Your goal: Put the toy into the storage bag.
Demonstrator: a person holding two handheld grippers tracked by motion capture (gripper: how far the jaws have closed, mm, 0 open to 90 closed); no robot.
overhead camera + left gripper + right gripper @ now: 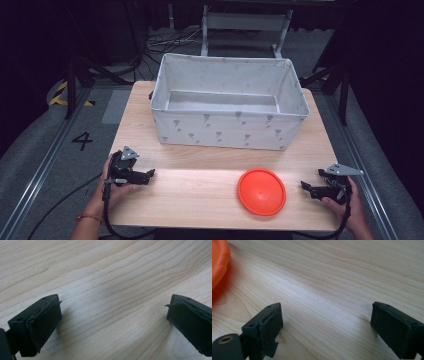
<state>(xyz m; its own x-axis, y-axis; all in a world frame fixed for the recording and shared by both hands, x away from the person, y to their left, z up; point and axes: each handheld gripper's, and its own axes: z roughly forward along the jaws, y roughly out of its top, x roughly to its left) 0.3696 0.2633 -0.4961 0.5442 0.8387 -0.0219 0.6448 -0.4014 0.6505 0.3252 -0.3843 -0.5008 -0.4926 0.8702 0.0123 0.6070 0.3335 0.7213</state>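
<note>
Left tongs (150,175): near the table's (200,200) front-left corner, held in the left hand (107,187), pointing toward the middle. Jaws spread wide, nothing between them, just bare wood grain in the left gripper view (113,312).
Bin (227,127): grey fabric box, sitting along the table's back edge, spanning most of its width, open top, well apart from both tongs.
Disc (261,191): orange, round, flat on the table near the front edge, right of centre. It lies between the two tongs, much closer to the right pair, touched by neither.
Right tongs (305,186): near the front-right corner, in the right hand (350,205), pointing left at the disc. Jaws spread wide and empty; in the right gripper view (327,320) the disc's rim (219,262) sits off at the upper left, clear of the jaws.
</note>
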